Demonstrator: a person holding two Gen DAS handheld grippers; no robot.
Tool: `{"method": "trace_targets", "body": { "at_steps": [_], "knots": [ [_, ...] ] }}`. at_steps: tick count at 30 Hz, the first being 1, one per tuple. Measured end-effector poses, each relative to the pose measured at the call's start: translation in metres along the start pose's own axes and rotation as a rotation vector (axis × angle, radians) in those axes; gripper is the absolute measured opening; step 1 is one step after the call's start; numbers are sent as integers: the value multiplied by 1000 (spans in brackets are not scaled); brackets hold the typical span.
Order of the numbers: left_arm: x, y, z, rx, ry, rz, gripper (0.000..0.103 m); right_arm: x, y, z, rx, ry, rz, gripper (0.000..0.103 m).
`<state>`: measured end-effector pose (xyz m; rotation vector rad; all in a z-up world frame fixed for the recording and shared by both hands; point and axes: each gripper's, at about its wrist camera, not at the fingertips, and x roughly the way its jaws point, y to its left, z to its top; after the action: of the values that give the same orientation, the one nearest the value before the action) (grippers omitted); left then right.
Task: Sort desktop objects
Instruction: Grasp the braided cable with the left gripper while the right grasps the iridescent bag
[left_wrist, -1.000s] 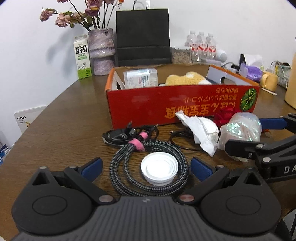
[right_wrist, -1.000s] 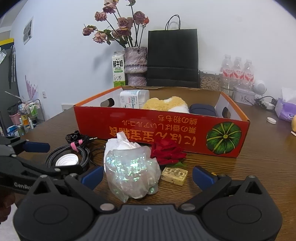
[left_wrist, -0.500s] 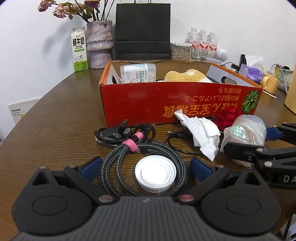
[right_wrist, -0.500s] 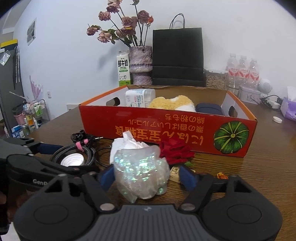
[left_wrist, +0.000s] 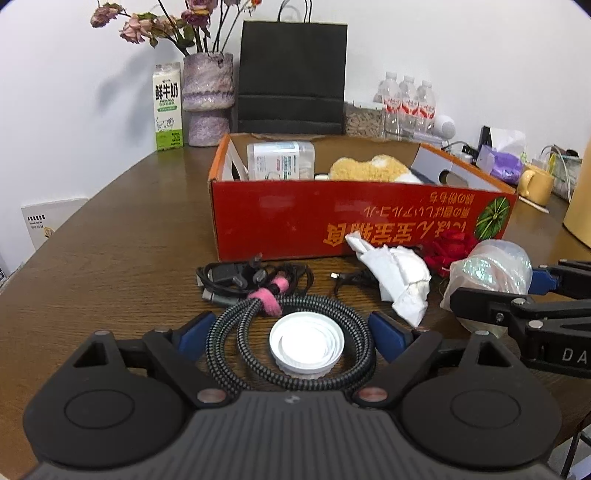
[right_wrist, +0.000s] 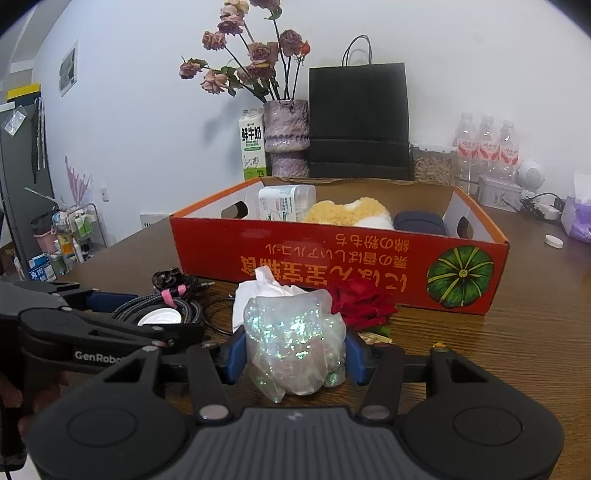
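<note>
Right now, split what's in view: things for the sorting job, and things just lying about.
Job: iridescent plastic bag in right gripper, braided cable, white lid, crumpled tissue, red fabric rose, red cardboard box.

Lying about: milk carton, vase, black paper bag, water bottles.

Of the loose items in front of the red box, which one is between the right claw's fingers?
The iridescent plastic bag: the right claw is closed on it, while the crumpled tissue and red flower lie free behind.
</note>
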<state>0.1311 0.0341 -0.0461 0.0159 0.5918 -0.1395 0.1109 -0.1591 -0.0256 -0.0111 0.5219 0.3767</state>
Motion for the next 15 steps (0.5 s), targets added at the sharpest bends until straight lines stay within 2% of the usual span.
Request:
{"method": "trace_targets", "body": {
  "at_steps": [3, 6, 15],
  "knots": [
    [-10, -1, 2, -3, -27, -5, 84, -5, -1, 1, 2, -9, -3, 51],
    [-17, -2, 4, -2, -44, -11, 83, -10, -2, 1, 3, -21, -5, 51],
    [-20, -3, 3, -9, -33, -17, 81, -21, -5, 1, 6, -39, -16, 51]
  ]
}}
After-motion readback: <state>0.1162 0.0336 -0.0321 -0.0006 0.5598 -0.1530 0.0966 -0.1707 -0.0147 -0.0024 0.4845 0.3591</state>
